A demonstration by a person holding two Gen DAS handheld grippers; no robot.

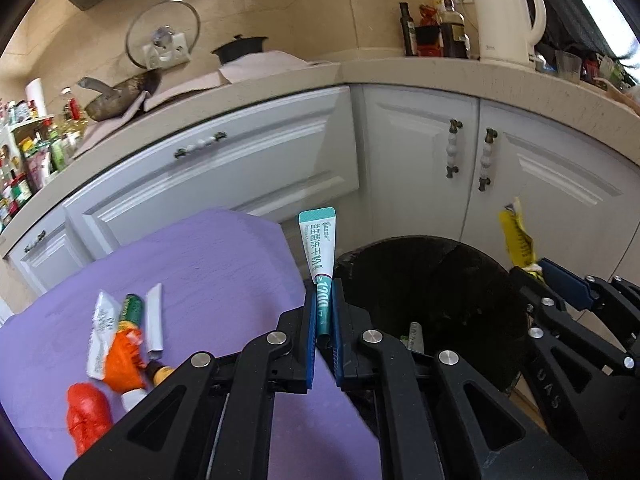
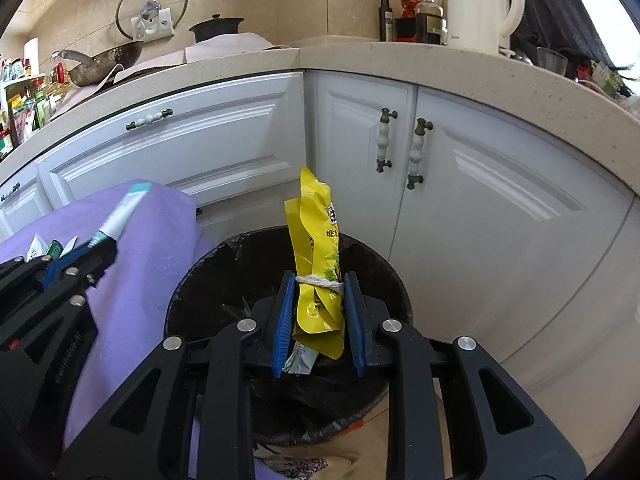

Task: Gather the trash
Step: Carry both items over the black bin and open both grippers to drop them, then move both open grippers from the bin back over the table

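Note:
My left gripper (image 1: 322,286) is shut on a teal and white sachet (image 1: 319,245) and holds it upright at the edge of the purple cloth (image 1: 208,264), next to the black trash bin (image 1: 432,280). My right gripper (image 2: 318,280) is shut on a yellow wrapper (image 2: 316,240) tied with white string, right above the bin (image 2: 224,276). The left gripper (image 2: 105,243) also shows in the right wrist view with the sachet (image 2: 122,212). More trash lies on the cloth: white sachets (image 1: 100,328), a green battery (image 1: 131,310), an orange wrapper (image 1: 124,360) and a red wrapper (image 1: 86,412).
White cabinet doors (image 2: 480,184) stand close behind the bin, under a beige counter (image 2: 440,64) with a kettle (image 2: 480,4), bottles and a wok (image 2: 104,60). Some trash lies inside the bin (image 1: 414,336).

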